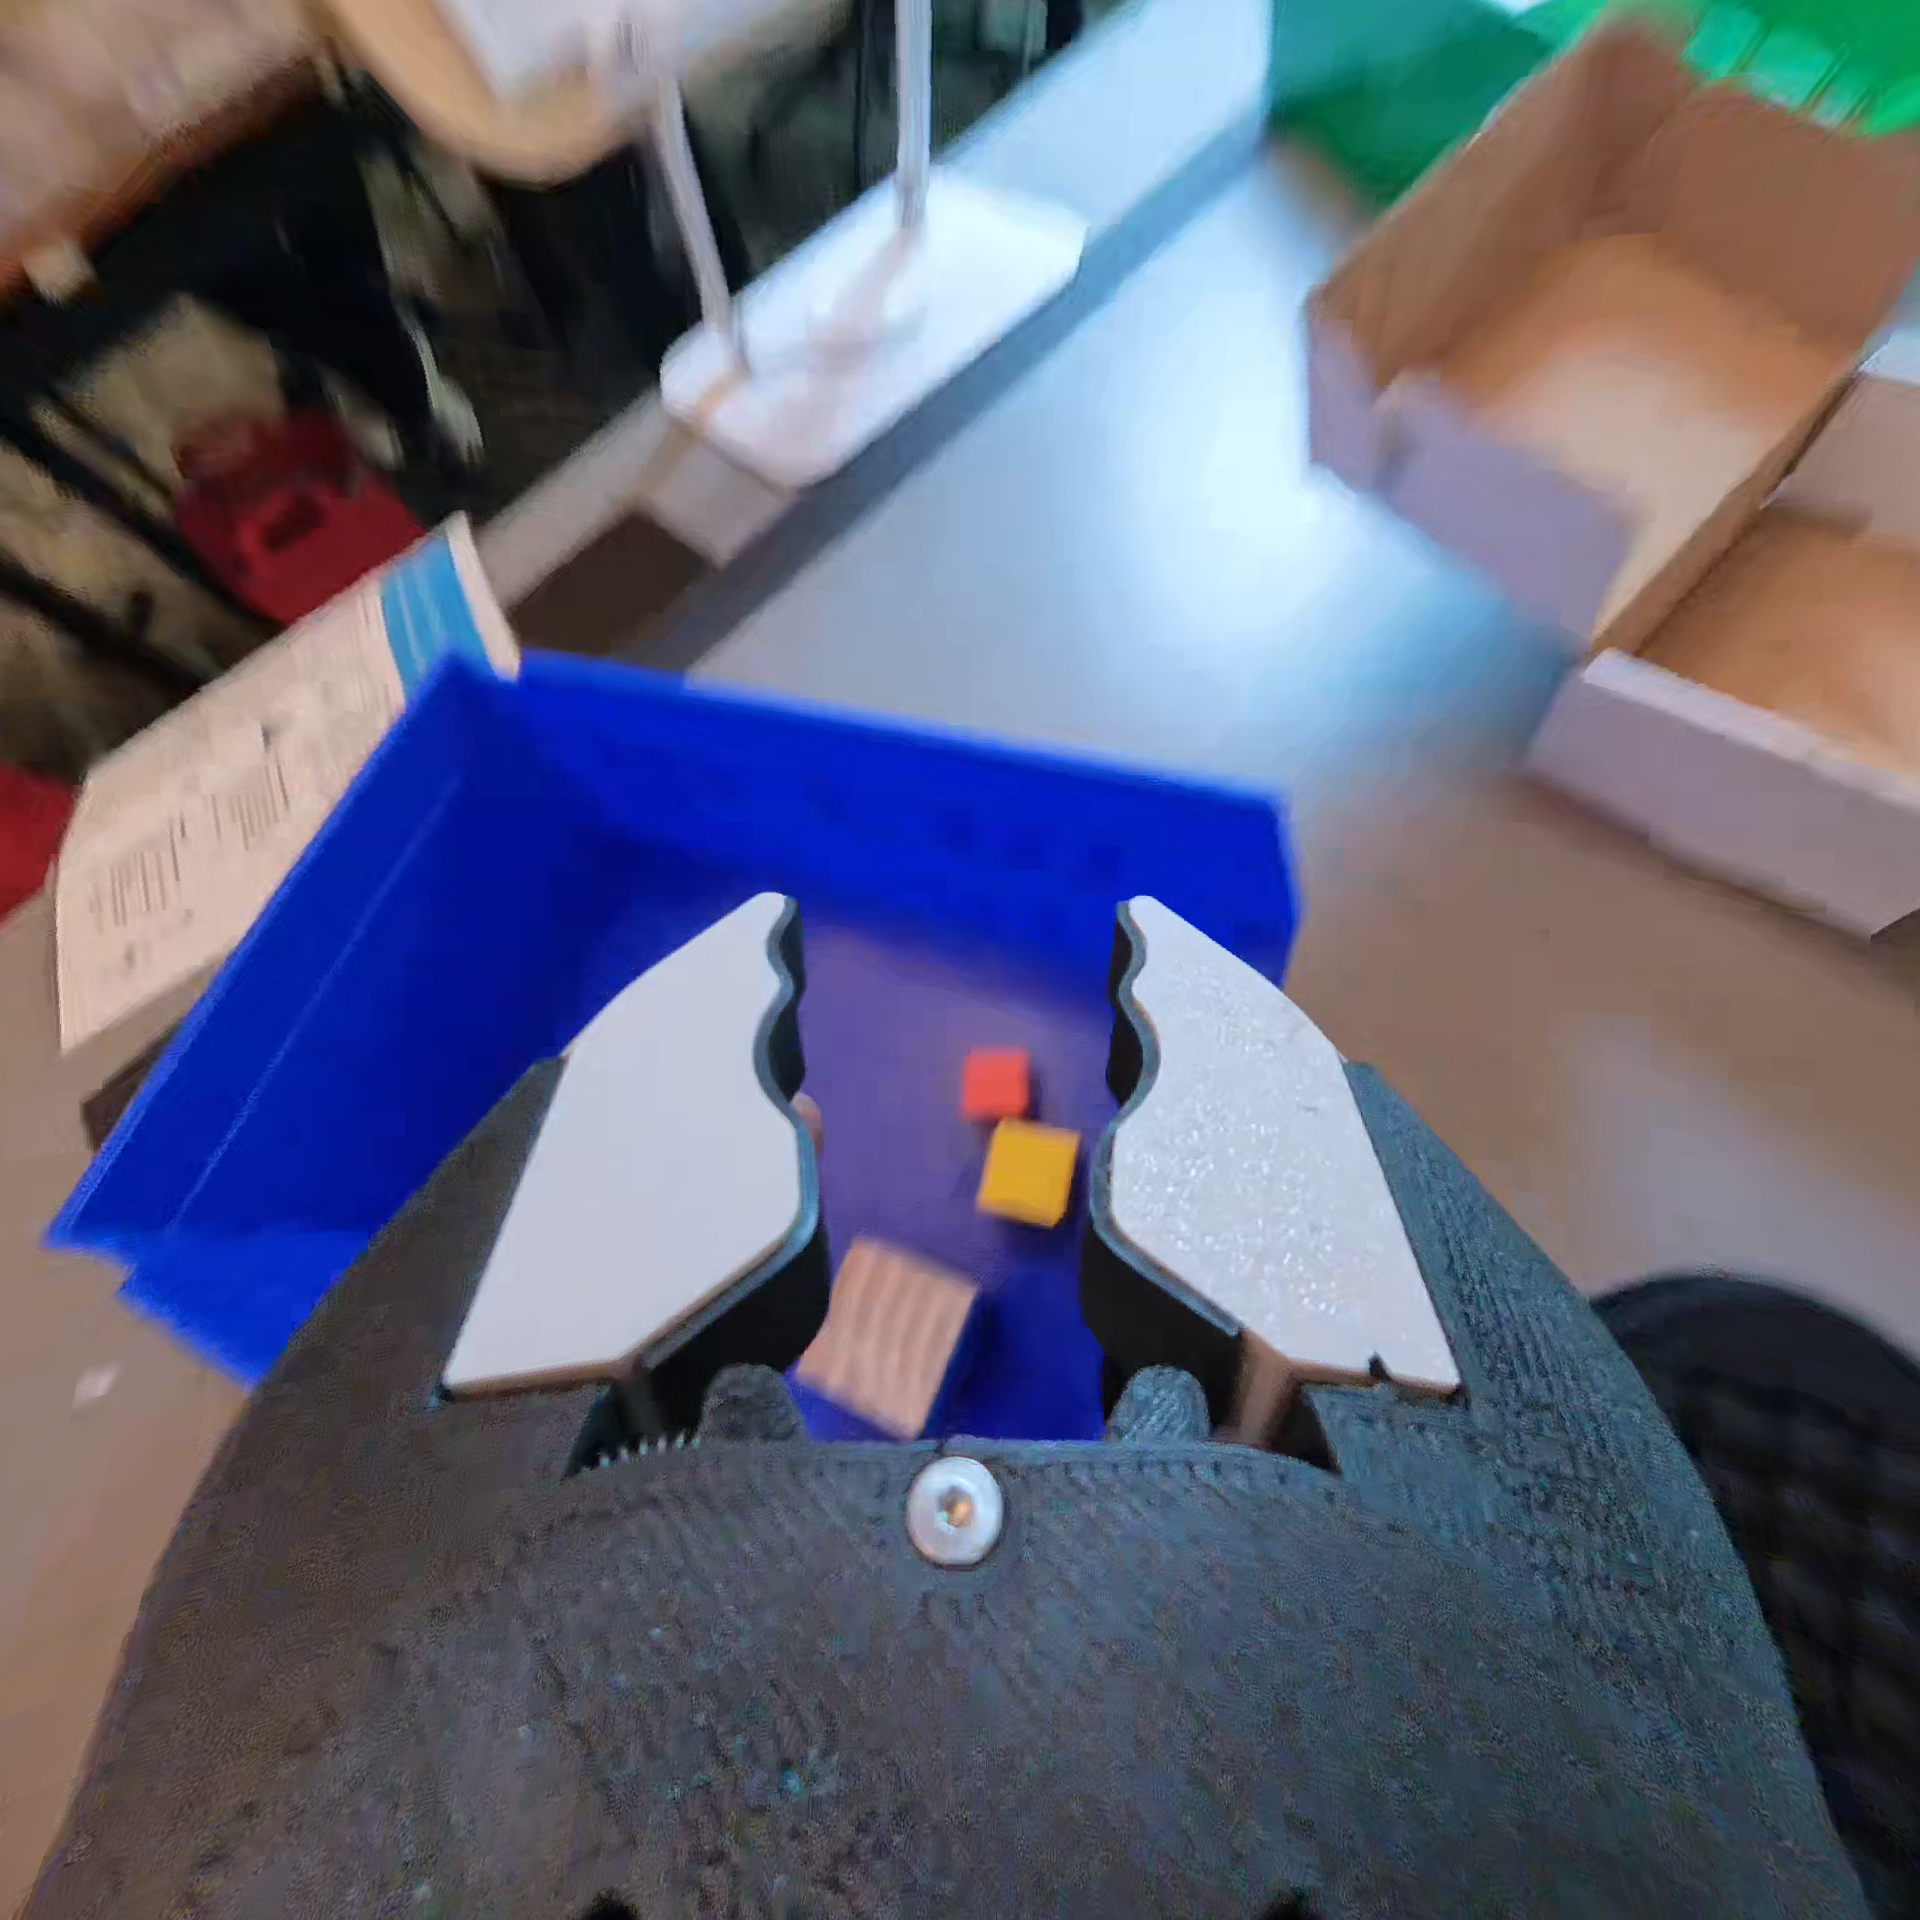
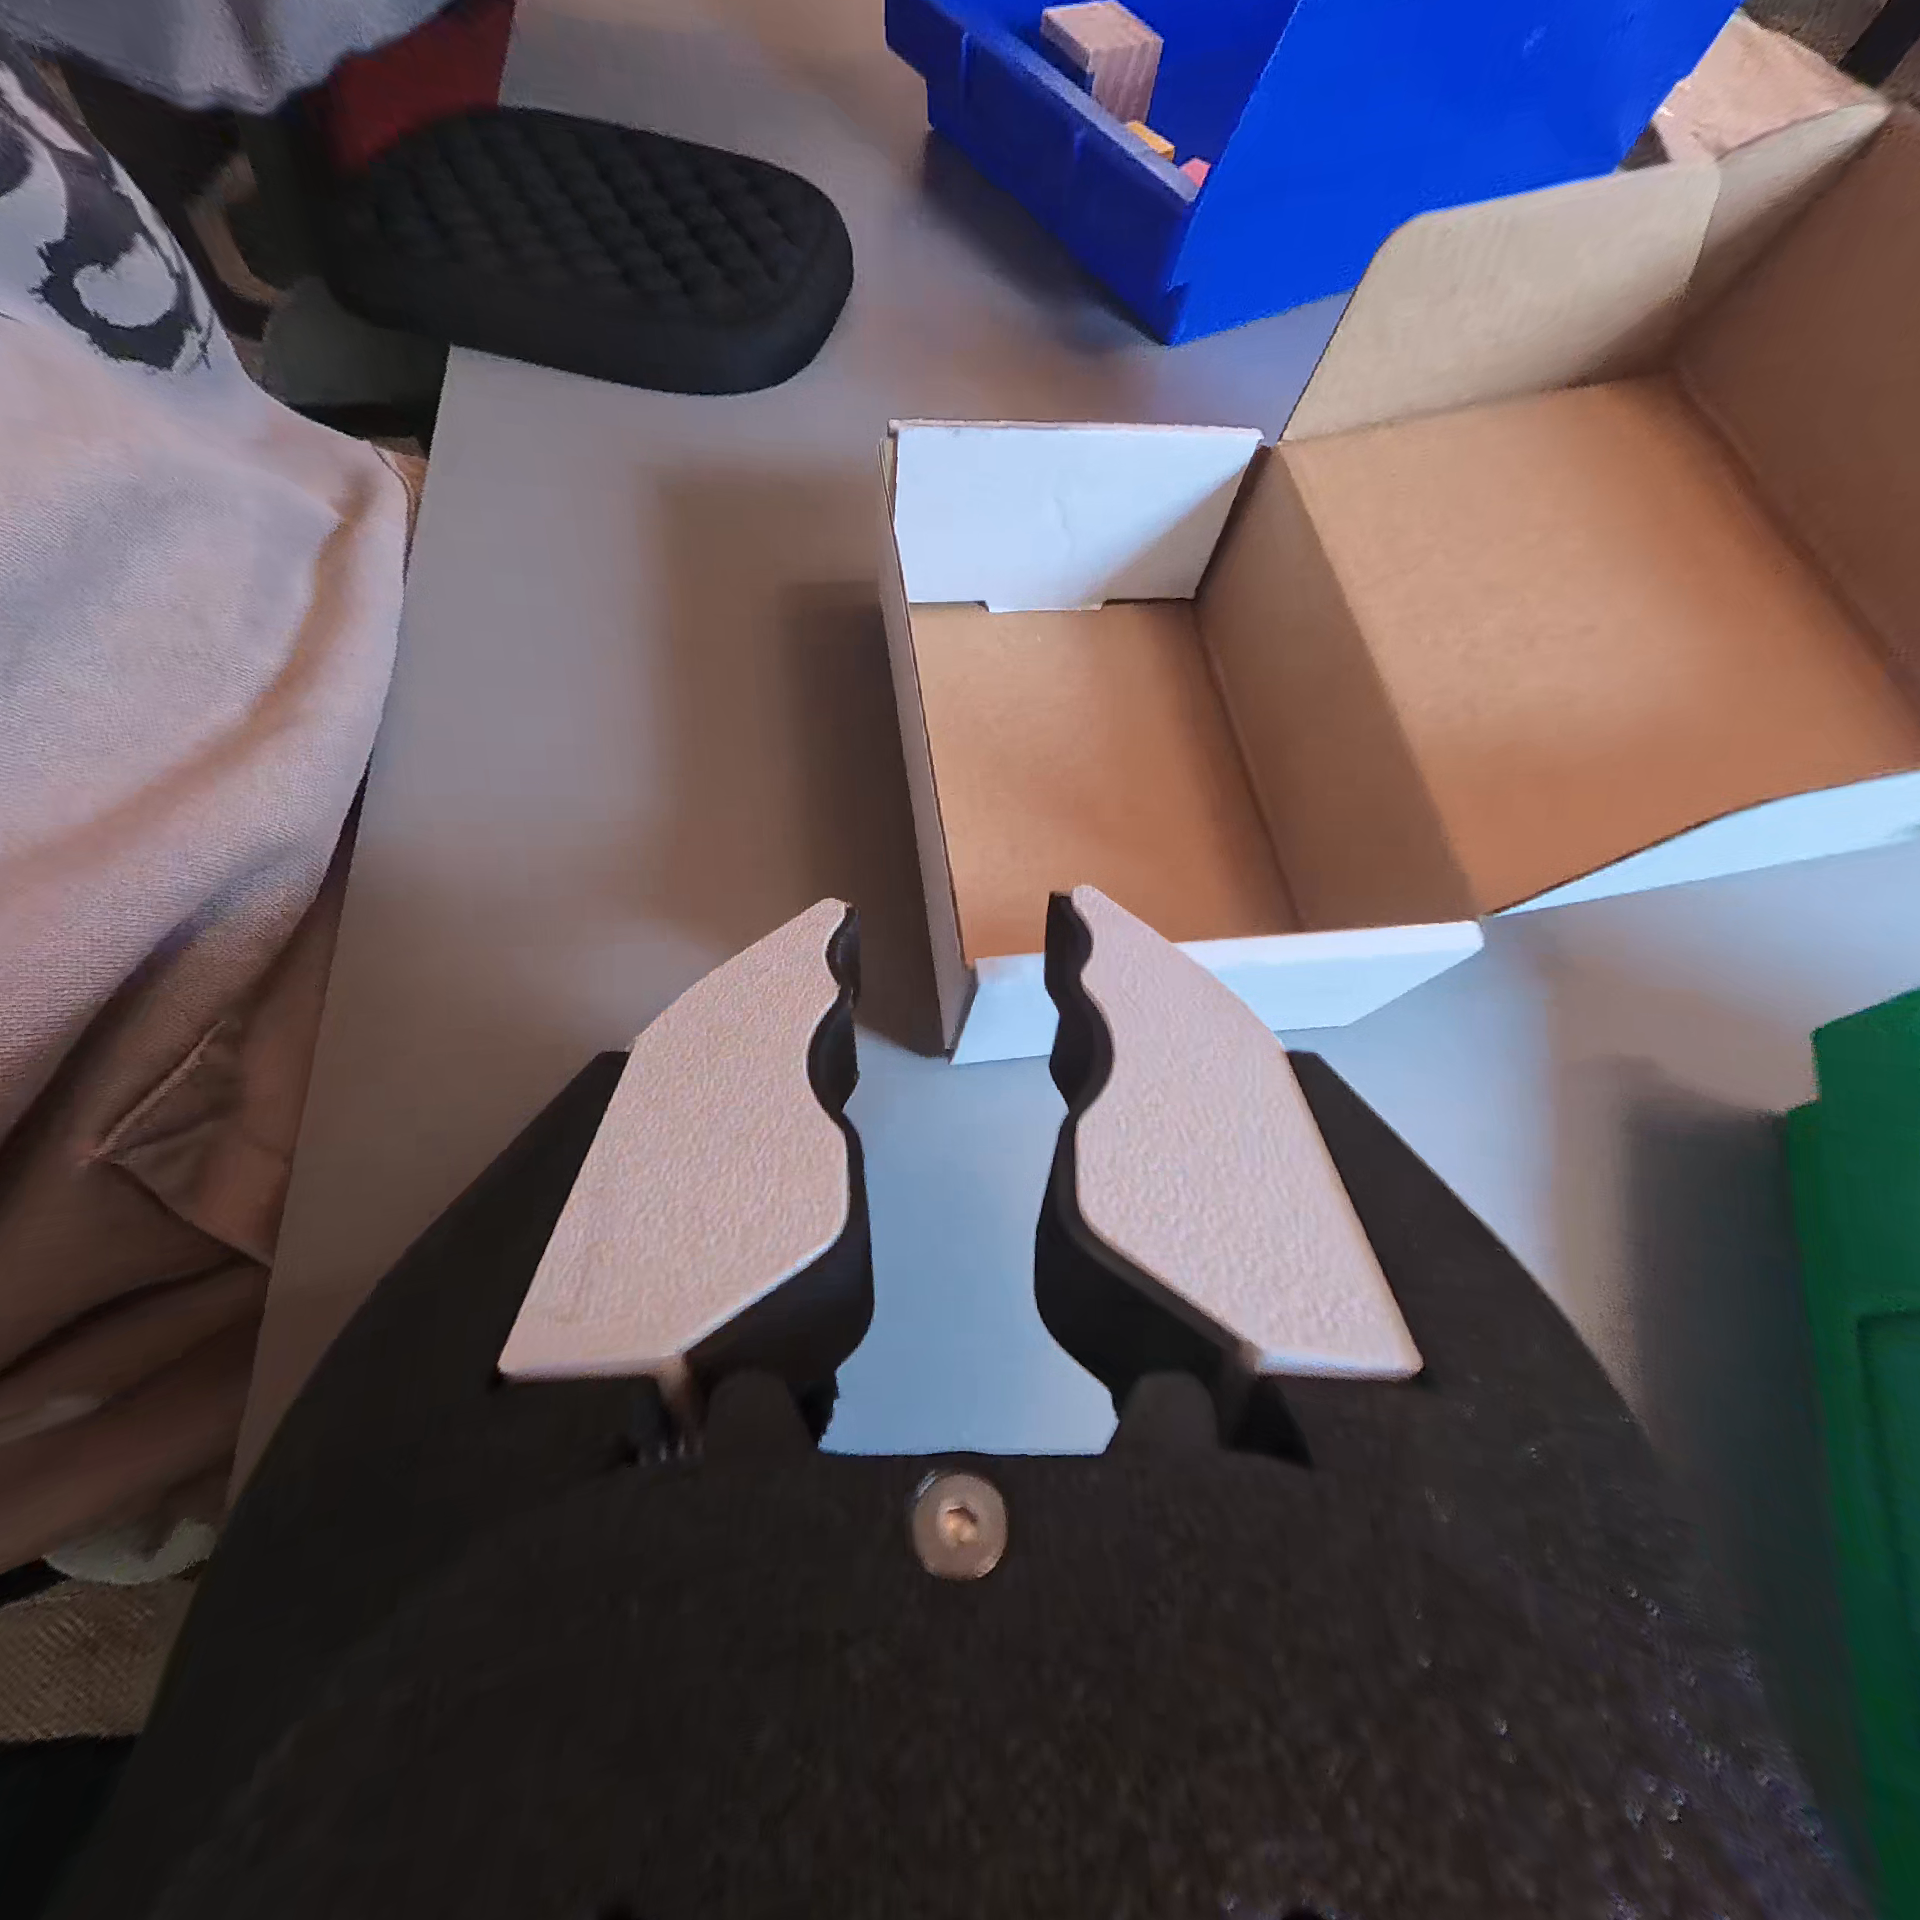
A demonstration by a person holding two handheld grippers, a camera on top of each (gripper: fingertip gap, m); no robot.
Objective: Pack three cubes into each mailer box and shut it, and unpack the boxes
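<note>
My left gripper (image 1: 954,925) is open and empty, held above a blue bin (image 1: 416,935). In the bin lie a red cube (image 1: 994,1083), a yellow cube (image 1: 1027,1174) and a plain wooden cube (image 1: 896,1340). Two open mailer boxes, one farther (image 1: 1590,343) and one nearer (image 1: 1787,665), stand to the right on the table. My right gripper (image 2: 951,920) is open and empty, just above the near corner of an open, empty mailer box (image 2: 1403,707). The blue bin (image 2: 1351,156) with the wooden cube (image 2: 1101,42) shows at the top of the right wrist view.
A white printed carton (image 1: 229,821) leans behind the bin's left side. A white stand base (image 1: 873,301) sits at the table's far edge. Green objects lie at the far right (image 1: 1382,94) and beside my right gripper (image 2: 1860,1351). A black textured pad (image 2: 592,249) and a person's light clothing (image 2: 156,623) are on the left.
</note>
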